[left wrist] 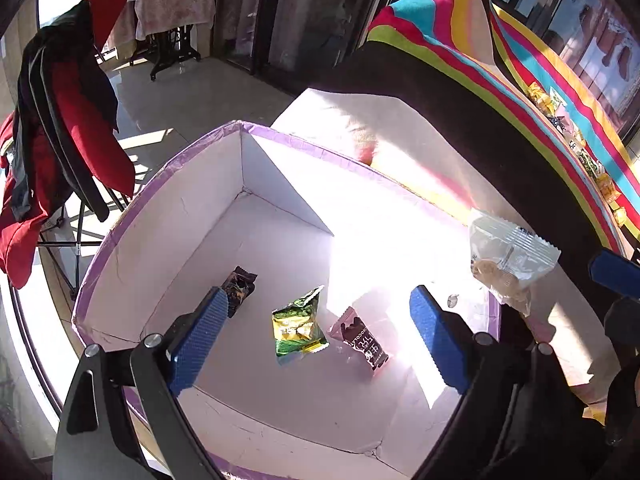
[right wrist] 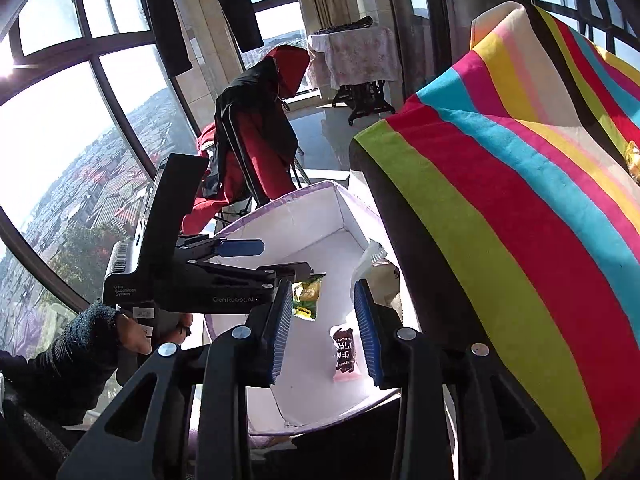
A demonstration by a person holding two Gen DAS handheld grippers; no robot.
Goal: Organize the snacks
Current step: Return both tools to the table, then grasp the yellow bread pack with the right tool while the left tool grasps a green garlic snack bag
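A white cardboard box with purple-taped rim (left wrist: pixel 160 184) holds a dark brown wrapper (left wrist: pixel 239 289), a green and gold snack packet (left wrist: pixel 298 326) and a pink chocolate bar wrapper (left wrist: pixel 362 340). The left gripper (left wrist: pixel 320 332) hangs released above them, nothing between its blue pads. The right gripper (right wrist: pixel 323 326) stands half parted and empty, a clear cookie packet (left wrist: pixel 508 256) by the box's right wall, beside a striped cloth (right wrist: pixel 520 184).

Sunlit tiled floor (left wrist: pixel 188 96), tall windows (right wrist: pixel 80 120), jacket-draped chair (right wrist: pixel 252 136).
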